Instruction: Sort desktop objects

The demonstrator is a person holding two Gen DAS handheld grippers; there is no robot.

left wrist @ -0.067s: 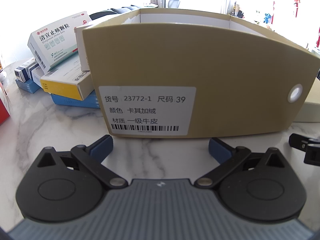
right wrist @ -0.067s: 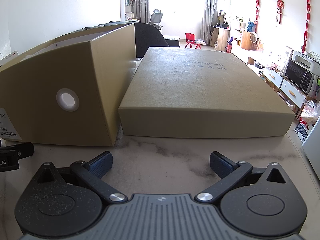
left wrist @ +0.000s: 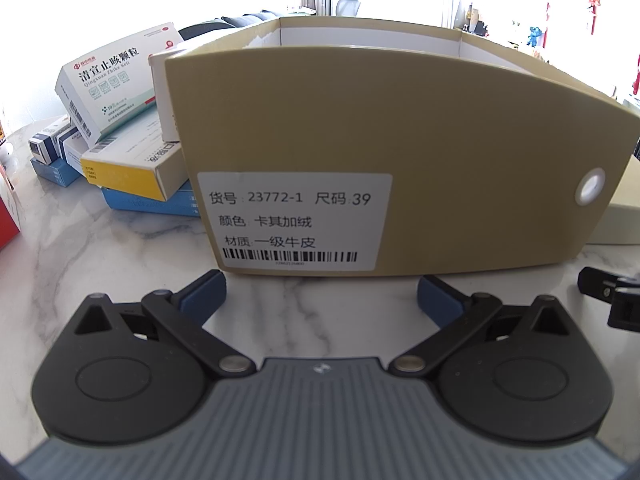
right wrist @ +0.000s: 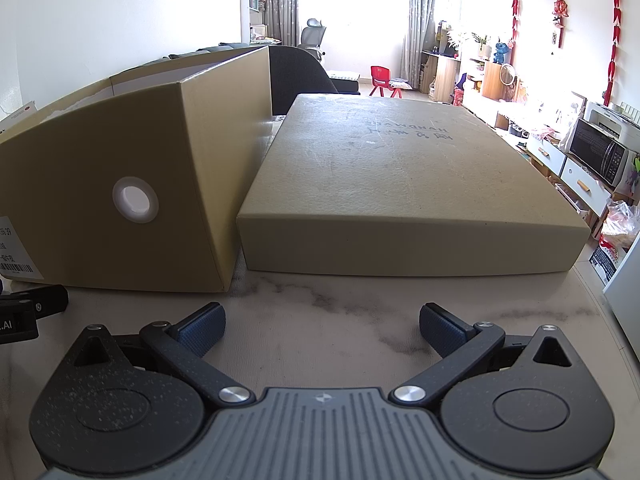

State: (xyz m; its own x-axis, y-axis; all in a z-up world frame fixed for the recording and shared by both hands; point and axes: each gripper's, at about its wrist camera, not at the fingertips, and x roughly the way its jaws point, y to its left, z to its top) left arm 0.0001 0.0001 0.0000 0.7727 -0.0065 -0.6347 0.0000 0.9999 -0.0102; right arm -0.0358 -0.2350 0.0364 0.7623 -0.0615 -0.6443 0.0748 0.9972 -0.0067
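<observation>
1. Looking along the left claw point(left wrist: 320, 294), its jaws stand wide and empty just short of the open shoe box point(left wrist: 400, 152), whose labelled end wall faces it. The medicine boxes point(left wrist: 116, 128) to be sorted lie piled to the left, touching that box's side. The pile leans unevenly, so I judge that pulling a lower box could topple the upper ones. Bare marble table point(left wrist: 88, 256) gives free room left of the claw; the other claw's tip point(left wrist: 604, 292) sits close on the right, a clash risk.
2. Looking along the right claw point(right wrist: 320, 326), jaws wide and empty. The box lid point(right wrist: 400, 184) lies just beside the shoe box point(right wrist: 132, 200). The table edge point(right wrist: 596, 296) curves near on the right, so a pushed lid could slide off.
</observation>
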